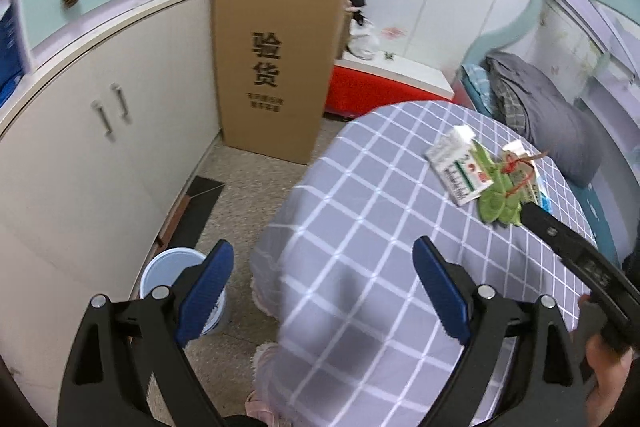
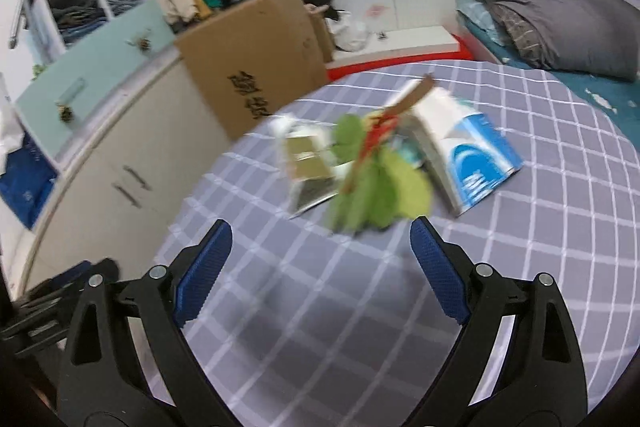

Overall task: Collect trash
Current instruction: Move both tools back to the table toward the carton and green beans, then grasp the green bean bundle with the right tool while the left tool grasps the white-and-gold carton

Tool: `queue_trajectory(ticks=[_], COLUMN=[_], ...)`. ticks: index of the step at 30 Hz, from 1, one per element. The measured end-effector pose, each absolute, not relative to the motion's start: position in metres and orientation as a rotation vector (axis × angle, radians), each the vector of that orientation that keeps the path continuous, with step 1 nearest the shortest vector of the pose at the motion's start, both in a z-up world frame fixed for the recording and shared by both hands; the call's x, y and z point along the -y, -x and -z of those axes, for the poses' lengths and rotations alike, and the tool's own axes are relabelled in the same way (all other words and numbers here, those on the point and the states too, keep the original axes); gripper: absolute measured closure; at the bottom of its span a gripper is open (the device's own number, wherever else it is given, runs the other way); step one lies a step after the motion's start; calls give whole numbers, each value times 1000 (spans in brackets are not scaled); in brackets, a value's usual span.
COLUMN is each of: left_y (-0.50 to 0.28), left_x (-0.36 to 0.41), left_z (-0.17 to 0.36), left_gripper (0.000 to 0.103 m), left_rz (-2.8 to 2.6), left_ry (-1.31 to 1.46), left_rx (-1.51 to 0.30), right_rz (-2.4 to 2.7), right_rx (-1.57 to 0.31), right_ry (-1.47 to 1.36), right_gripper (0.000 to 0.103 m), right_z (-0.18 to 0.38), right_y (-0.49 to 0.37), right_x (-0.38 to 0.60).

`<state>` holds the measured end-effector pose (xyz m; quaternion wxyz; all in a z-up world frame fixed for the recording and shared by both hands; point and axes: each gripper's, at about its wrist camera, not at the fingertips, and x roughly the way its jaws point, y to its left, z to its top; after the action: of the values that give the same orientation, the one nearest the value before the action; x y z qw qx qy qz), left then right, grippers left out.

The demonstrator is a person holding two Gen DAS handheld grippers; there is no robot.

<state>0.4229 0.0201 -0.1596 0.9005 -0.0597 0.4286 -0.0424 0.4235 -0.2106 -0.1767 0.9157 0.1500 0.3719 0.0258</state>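
Observation:
Trash lies in a small pile on a table with a grey checked cloth (image 1: 360, 211). A green leafy scrap (image 2: 380, 187) with a red string lies in front. A white and green flattened carton (image 1: 460, 167) lies to its left, also seen in the right wrist view (image 2: 308, 167). A white and blue flattened carton (image 2: 468, 155) lies to the right. My right gripper (image 2: 320, 263) is open, just short of the green scrap; its arm shows in the left wrist view (image 1: 568, 247). My left gripper (image 1: 324, 291) is open and empty over the table's near left edge.
A white bin (image 1: 180, 287) stands on the floor left of the table, below my left gripper. A tall cardboard box (image 1: 276, 67) stands against white cabinets (image 1: 100, 155). A bed with grey bedding (image 2: 560, 27) is behind the table at right.

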Motion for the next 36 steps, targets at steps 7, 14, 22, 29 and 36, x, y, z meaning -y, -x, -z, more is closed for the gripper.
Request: queue_trajectory(ticks=[7, 14, 22, 29, 36], left_y=[-448, -470, -488, -506, -505], left_x=[21, 67, 114, 142, 134], left_z=[165, 175, 191, 206, 194], left_gripper=[14, 14, 14, 38, 100], left_rz=[115, 167, 186, 156, 182], left_ry=[70, 33, -64, -205, -145], left_rx=[-900, -914, -898, -893, -909], right_rz=[-68, -105, -93, -115, -156], right_rx=[-842, -869, -821, -811, -784], right_ry=[-262, -295, -404, -418, -424], right_gripper=[25, 84, 88, 88, 92], right_z=[198, 211, 205, 202, 193], right_y=[-461, -470, -461, -460, -455], right_x=[225, 241, 272, 275, 273])
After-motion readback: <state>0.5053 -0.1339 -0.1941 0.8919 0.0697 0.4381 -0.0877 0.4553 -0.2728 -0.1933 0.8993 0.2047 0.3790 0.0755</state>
